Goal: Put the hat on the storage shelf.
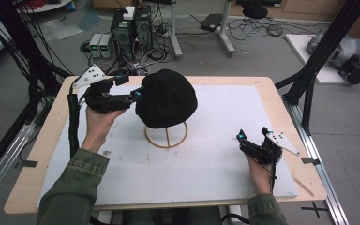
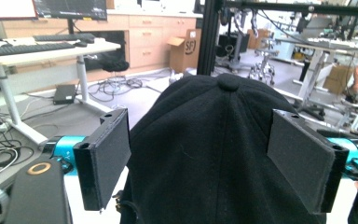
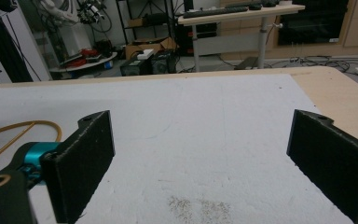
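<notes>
A black cap [image 1: 167,98] sits on a gold wire stand [image 1: 166,134] near the middle of a white board [image 1: 206,168], which lies on a pale wood table [image 1: 281,112]. The cap hides most of the stand; in the high view a round base ring and a short piece of upright rod show below it. In the right gripper view a curved stretch of the ring [image 3: 14,135] shows at the left edge, cut off by the frame.

In the left gripper view the cap [image 2: 214,154] is soft, matt cloth, sewn in panels that meet at a small button on the crown. Its lower part runs out of the frame, and I cannot make out a brim in any view.

The left gripper [image 1: 136,96] is held up at the cap's left side. Its jaws are spread wide, one on each side of the crown in its own view [image 2: 209,158]; whether the flat, felt-like black pads [image 2: 112,154] touch the cloth is hard to tell. A grey three-cornered plate [image 1: 90,76] with small holes tops it, and a black ribbed cable [image 1: 73,124] hangs past the left hand [image 1: 98,124].

The right gripper [image 1: 253,139] rests low over the board's right part, well apart from the cap. Its jaws are spread wide over bare board in its own view [image 3: 200,158]. The board is rough and grainy, with a brownish speckled stain [image 3: 198,205] near the bottom edge. The right hand [image 1: 260,173] is half hidden behind the gripper body. Olive sleeves [image 1: 75,192] are cut off at the bottom
</notes>
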Action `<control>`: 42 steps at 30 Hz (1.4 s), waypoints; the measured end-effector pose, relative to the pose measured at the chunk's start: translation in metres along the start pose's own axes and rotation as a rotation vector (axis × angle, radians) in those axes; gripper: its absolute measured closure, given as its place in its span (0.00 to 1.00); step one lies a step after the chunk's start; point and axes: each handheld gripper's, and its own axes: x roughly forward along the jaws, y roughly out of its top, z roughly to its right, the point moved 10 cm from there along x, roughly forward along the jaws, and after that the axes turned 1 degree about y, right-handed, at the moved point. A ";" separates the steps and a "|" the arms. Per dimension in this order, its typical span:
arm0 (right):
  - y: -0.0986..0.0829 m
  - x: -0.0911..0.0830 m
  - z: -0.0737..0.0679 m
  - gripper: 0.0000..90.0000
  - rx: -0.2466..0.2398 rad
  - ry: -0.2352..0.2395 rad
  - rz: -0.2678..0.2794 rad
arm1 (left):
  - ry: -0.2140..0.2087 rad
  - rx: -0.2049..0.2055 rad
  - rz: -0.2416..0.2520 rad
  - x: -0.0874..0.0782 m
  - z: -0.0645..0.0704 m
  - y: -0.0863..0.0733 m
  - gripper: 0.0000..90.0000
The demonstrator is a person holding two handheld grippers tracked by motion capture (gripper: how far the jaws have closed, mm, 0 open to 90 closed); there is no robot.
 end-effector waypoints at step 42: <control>0.000 0.001 -0.005 0.07 -0.028 -0.029 0.020 | 0.335 -0.026 0.092 -0.094 -0.052 -0.071 0.23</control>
